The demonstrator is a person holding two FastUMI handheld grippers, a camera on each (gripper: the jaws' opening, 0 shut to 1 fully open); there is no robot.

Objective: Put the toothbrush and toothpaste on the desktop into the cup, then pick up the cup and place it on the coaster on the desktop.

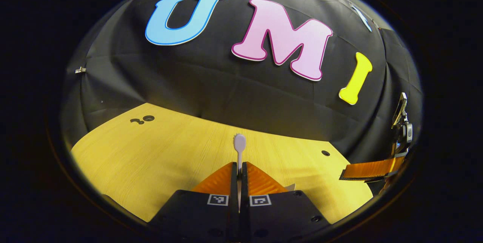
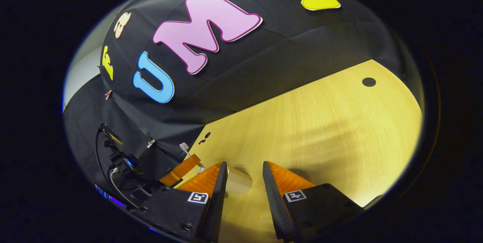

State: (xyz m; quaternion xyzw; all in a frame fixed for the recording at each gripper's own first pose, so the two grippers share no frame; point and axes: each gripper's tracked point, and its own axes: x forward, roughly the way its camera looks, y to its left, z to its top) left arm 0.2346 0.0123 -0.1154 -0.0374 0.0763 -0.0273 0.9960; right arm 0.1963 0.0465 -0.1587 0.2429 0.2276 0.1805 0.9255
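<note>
While the left gripper [image 1: 239,171] clamps the toothbrush [image 1: 239,145] above the wooden desktop [image 1: 158,160], the right gripper [image 2: 244,171] gapes

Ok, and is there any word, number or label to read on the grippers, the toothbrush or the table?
No readable text on any of them.
Left gripper: two square black-and-white code markers, a pattern only, no letters or digits.
Right gripper: two markers of the same kind, likewise no text.
Toothbrush: no print visible.
Table: plain wood with a few dark holes, no writing.
</note>
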